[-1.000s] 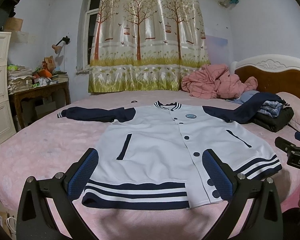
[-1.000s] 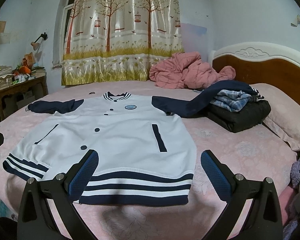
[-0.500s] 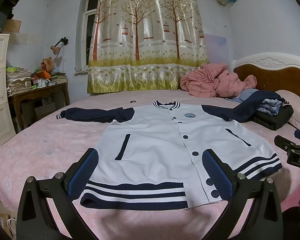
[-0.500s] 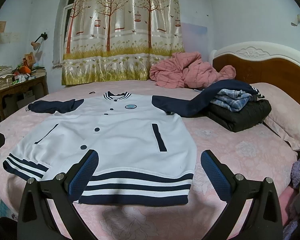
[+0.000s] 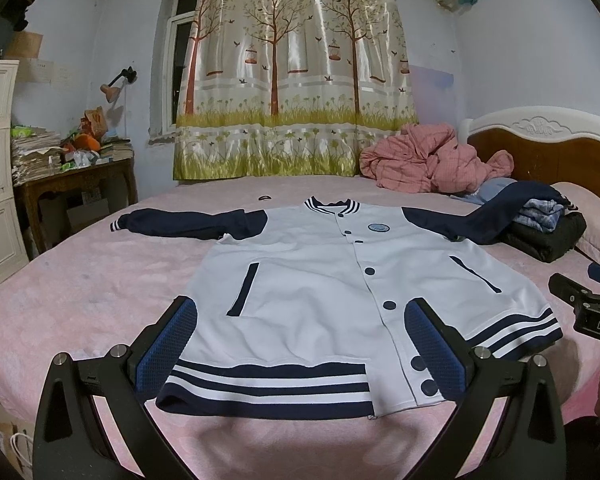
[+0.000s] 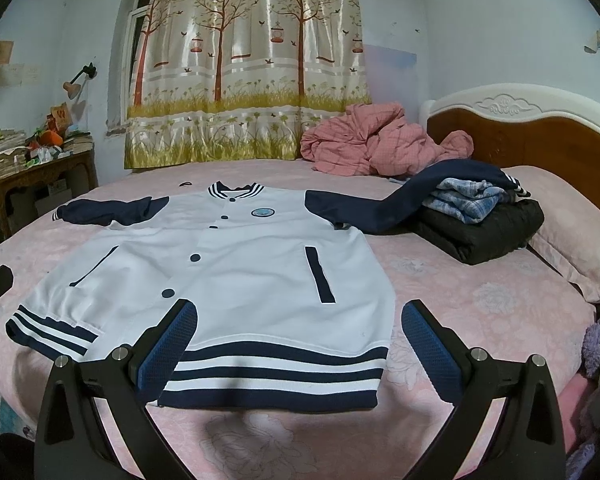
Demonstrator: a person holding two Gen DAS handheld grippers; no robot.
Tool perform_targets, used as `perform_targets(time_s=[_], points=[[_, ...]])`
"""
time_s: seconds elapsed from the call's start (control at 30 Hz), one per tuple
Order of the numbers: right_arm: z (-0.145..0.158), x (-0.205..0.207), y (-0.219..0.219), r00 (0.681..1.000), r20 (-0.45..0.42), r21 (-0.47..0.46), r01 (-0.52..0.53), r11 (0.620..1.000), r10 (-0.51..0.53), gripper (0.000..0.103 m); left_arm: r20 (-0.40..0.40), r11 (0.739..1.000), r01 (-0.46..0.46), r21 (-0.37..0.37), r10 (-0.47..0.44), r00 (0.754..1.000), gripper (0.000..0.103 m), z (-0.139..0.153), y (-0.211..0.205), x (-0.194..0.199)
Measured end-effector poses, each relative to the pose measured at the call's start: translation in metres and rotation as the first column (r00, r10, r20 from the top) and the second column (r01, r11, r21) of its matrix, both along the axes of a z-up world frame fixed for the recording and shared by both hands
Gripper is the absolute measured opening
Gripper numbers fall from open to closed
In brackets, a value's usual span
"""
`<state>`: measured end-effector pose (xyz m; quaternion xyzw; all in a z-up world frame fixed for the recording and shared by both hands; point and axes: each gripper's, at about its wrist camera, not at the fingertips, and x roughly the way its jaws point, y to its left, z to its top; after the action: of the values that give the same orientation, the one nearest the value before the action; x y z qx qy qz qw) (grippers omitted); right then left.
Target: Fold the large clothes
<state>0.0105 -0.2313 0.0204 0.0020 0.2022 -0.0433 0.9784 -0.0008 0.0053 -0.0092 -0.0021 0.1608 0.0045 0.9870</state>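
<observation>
Dim, cool indoor light fills both views. The curtain (image 5: 292, 68) shows glossy glare. Fisheye bending curves the edges, dark vignette fills the corners, and focus stays sharp throughout.

**Navy, White and Pink**

White jacket (image 5: 320, 280) with navy sleeves, navy buttons, navy-and-white striped hem, cuffs and collar. Pale pink floral bedspread (image 6: 480, 300). Pink checked quilt (image 5: 424, 160), crumpled. Curtain (image 5: 292, 80) printed with brown trees, birdcages, green-yellow grass. Blue plaid over black in folded pile (image 6: 488, 220). Black tongs (image 5: 300, 350), blue dimpled pads (image 5: 168, 348). Lilac walls.
</observation>
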Motion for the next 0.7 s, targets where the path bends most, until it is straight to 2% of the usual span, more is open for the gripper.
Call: perform_targets(time_s=[0.7], points=[[-0.0036,-0.0033,0.0064,1.0,0.007,0.013,0.0,1.0,0.0,0.103,0.001,1.0,-0.003,0.01,0.003,1.0,0.103,0.0003,-0.0008,-0.001]])
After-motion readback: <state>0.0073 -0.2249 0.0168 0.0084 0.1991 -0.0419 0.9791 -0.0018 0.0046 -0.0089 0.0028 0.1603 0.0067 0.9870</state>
